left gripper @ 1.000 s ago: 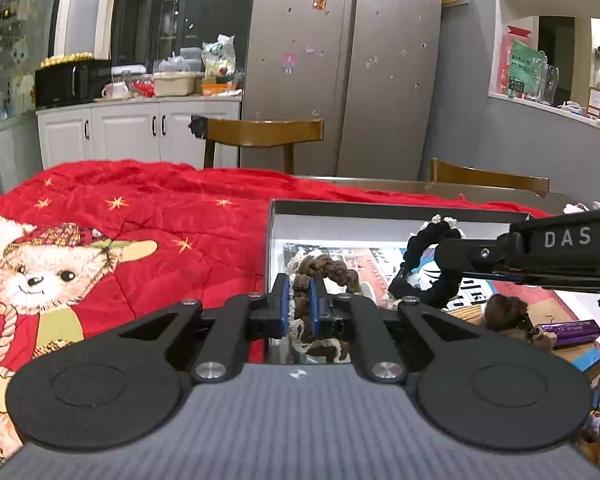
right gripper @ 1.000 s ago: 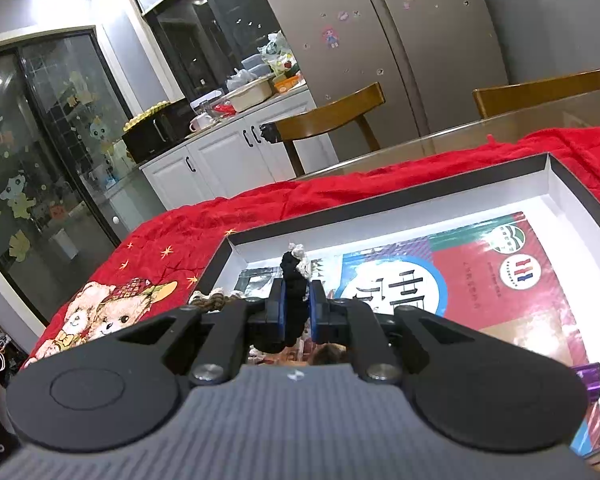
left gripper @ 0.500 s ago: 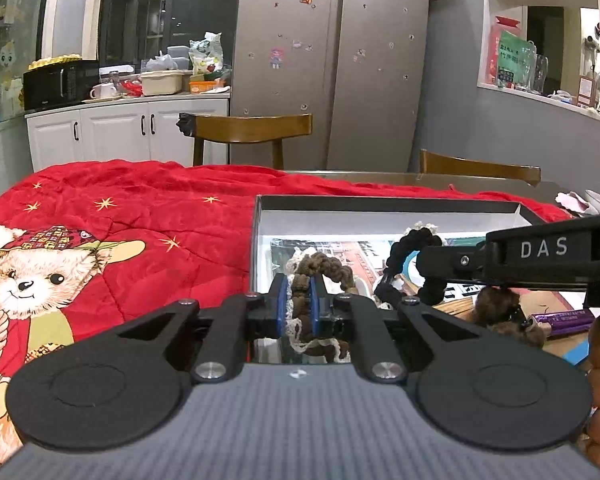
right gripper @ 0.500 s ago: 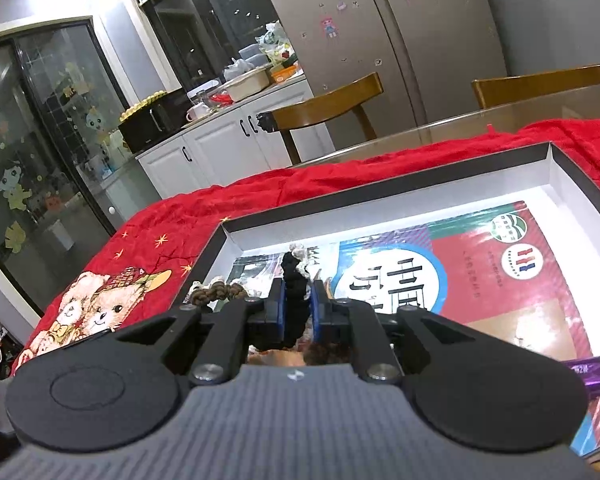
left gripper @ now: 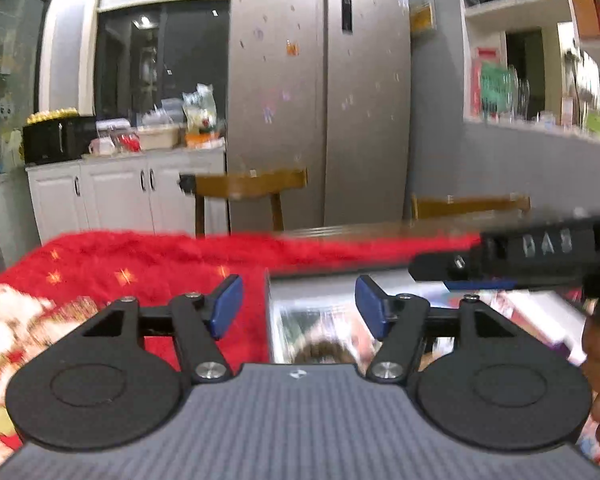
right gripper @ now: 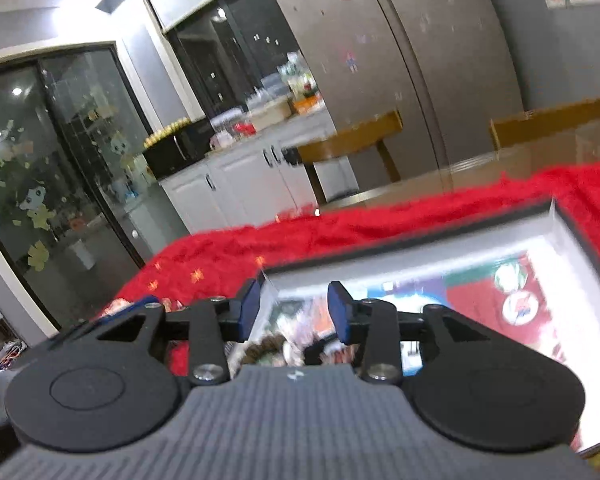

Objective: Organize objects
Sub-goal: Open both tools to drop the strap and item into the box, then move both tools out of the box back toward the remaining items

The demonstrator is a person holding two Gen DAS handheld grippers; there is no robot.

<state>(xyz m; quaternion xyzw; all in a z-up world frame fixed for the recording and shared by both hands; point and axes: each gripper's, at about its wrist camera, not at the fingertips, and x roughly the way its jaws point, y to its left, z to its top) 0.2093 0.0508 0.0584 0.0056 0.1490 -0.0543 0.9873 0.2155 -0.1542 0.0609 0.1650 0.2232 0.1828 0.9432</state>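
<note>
Jaws of left gripper (left gripper: 298,306) & right gripper (right gripper: 294,310) were opening, nothing betw. the pads. Brown bracelet (left gripper: 320,352) & black one (right gripper: 318,350) lay low in box (right gripper: 412,258) on red cloth (left gripper: 148,264). Best to lift clear before next pick, w/o snagging beads.
</note>
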